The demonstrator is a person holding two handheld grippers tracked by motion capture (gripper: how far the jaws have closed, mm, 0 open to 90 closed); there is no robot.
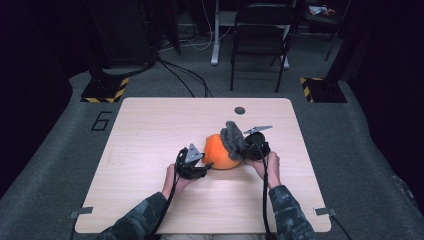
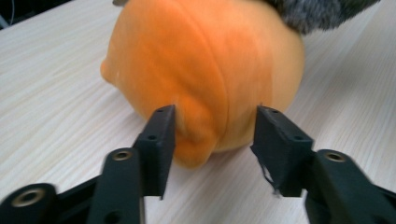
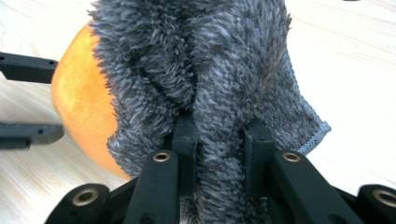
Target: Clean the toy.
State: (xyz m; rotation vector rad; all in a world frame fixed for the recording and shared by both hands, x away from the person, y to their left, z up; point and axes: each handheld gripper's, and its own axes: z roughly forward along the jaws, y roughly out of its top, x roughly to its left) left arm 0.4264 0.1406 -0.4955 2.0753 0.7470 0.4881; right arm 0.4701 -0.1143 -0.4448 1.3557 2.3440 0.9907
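Orange plush ball [image 1: 221, 151] mid-desk [image 1: 150, 130], betw. both grippers. Left gripper [image 1: 197, 167] half open, straddling its near bulge, not pinching. Right gripper [image 3: 219, 140] clamped on grey fuzzy cloth [image 3: 196, 70] draped over ball's right side.

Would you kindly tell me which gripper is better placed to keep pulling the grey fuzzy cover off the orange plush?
The right gripper: it is clamped on a fold of the grey fuzzy cover. The left gripper stands open around the orange plush, suited to steadying.

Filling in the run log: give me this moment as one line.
left gripper: open, jaws astride orange plush, no squeeze seen | right gripper: shut on grey fuzzy cloth | table: bears plush
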